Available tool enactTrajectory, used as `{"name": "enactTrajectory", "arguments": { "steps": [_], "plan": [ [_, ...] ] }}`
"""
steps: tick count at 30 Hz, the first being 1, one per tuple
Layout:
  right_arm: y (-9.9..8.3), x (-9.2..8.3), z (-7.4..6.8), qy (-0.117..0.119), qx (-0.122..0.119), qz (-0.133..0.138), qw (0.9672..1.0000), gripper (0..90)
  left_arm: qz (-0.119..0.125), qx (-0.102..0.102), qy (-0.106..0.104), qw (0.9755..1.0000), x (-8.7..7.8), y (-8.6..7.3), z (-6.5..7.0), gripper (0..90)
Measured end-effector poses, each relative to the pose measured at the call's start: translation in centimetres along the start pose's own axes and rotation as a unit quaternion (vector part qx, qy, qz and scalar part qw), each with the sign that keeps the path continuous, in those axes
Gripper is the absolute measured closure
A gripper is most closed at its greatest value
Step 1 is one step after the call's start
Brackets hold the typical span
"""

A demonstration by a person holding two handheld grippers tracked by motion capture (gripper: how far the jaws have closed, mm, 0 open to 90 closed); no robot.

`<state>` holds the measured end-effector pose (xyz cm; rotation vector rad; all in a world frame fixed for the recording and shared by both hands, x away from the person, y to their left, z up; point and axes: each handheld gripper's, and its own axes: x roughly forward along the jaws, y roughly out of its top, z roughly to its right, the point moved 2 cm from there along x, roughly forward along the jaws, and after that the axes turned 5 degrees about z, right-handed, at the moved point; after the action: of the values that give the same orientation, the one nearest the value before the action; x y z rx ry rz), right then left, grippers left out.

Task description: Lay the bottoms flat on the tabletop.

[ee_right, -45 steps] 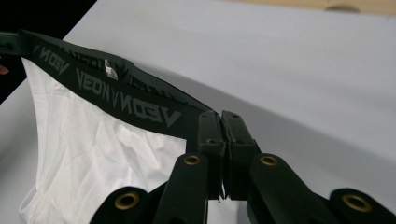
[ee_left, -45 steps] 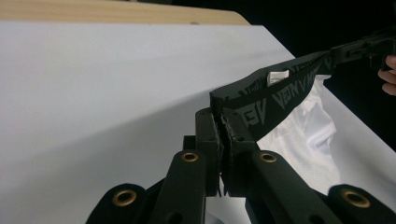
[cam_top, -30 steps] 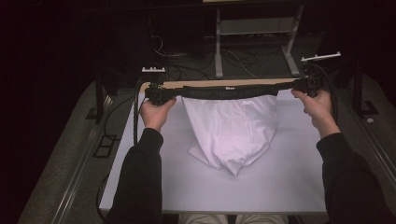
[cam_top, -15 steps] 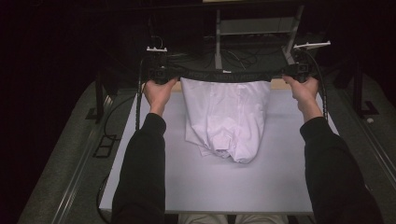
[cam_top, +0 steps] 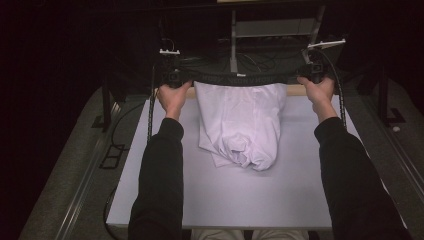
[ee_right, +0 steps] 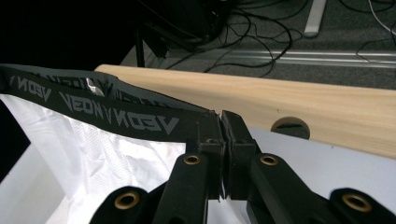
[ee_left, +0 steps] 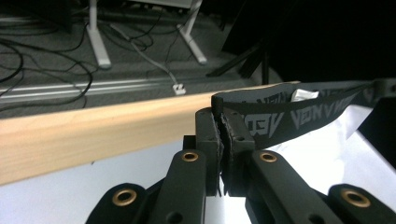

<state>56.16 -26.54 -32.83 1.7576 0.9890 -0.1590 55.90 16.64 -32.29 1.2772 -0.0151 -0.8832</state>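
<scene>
We find both tools, left [cam_top: 172,77] and right [cam_top: 311,75], clamped on the black lettered waistband [cam_top: 240,78] of white, soft, creased shorts [cam_top: 240,125], stretched taut above the bench's [cam_top: 200,190] far wooden edge [ee_left: 93,130]; cables [ee_right: 224,28] lie beyond.

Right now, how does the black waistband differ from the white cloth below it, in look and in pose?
The waistband is black with grey letters; the white cloth is plain. The waistband is pulled straight between the left gripper and the right gripper, each shut on one end; the white cloth hangs loose and wrinkled. The waistband is held near the table's far edge; the cloth's lower end lies bunched on the table. Both belong to one garment.
</scene>
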Motion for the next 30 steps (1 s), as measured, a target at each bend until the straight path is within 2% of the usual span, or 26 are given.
{"name": "enactTrajectory", "arguments": {
  "steps": [4, 7, 9, 13, 15, 16, 17, 18, 19, 20, 22, 25, 28, 29, 30],
  "plan": [
    [-0.3, 0.5, 0.0, -0.004, 0.002, -0.003, 1.0000, 86.5, -0.008, 0.000, 0.004, 1.0000, 0.4, -0.5, -0.1, 85.9],
    [-0.3, 0.6, -0.4, -0.003, -0.001, 0.001, 1.0000, 86.4, 0.000, 0.002, 0.008, 1.0000, 0.3, -0.3, 0.1, 85.9],
    [-0.2, 0.7, -0.6, -0.005, 0.000, 0.006, 1.0000, 86.3, 0.004, -0.003, 0.005, 1.0000, 0.2, -0.1, 0.0, 85.9],
    [0.2, 0.6, -0.4, 0.000, 0.023, 0.024, 0.9994, 86.3, 0.007, -0.007, -0.006, 0.9999, 0.3, 0.0, -0.1, 85.9],
    [0.3, 0.6, -0.2, 0.000, 0.029, 0.027, 0.9992, 86.1, 0.008, -0.008, -0.005, 0.9999, 0.4, -0.1, -0.3, 85.5],
    [0.3, 0.6, -0.1, -0.004, 0.030, 0.026, 0.9992, 85.3, 0.014, -0.014, -0.012, 0.9997, 0.5, -0.2, -0.4, 84.2],
    [0.2, 0.7, 0.0, -0.008, 0.032, 0.026, 0.9991, 80.3, 0.017, -0.025, -0.023, 0.9993, 0.7, -0.4, -0.6, 76.8],
    [0.0, 0.8, 0.2, -0.014, 0.040, 0.028, 0.9987, 65.6, 0.012, -0.041, -0.032, 0.9985, 1.0, -0.6, -0.9, 65.6],
    [-0.3, 1.1, 0.5, -0.016, 0.057, 0.019, 0.9981, 55.3, 0.007, -0.052, -0.038, 0.9979, 1.2, -1.0, -1.1, 58.2],
    [-0.7, 1.4, 0.8, -0.024, 0.069, 0.002, 0.9973, 54.6, 0.008, -0.056, -0.039, 0.9976, 1.3, -1.5, -1.2, 56.2],
    [-1.7, 1.7, 1.1, -0.041, 0.060, -0.005, 0.9973, 48.8, 0.012, -0.059, -0.043, 0.9973, 1.4, -2.5, -1.4, 52.6],
    [-3.1, 1.9, 1.6, -0.037, 0.054, -0.004, 0.9978, 42.1, 0.012, -0.065, -0.056, 0.9963, 1.4, -3.6, -1.7, 47.3],
    [-4.3, 2.0, 1.9, -0.040, 0.042, -0.010, 0.9983, 32.6, 0.013, -0.059, -0.062, 0.9963, 1.2, -4.2, -1.6, 43.1],
    [-4.8, 1.7, 2.1, -0.039, 0.035, -0.012, 0.9986, 25.5, 0.016, -0.056, -0.062, 0.9963, 1.1, -4.4, -1.5, 38.0],
    [-4.8, 1.7, 2.1, -0.039, 0.035, -0.012, 0.9986, 25.5, 0.019, -0.052, -0.063, 0.9965, 0.9, -4.4, -1.3, 38.0]
  ]
}}
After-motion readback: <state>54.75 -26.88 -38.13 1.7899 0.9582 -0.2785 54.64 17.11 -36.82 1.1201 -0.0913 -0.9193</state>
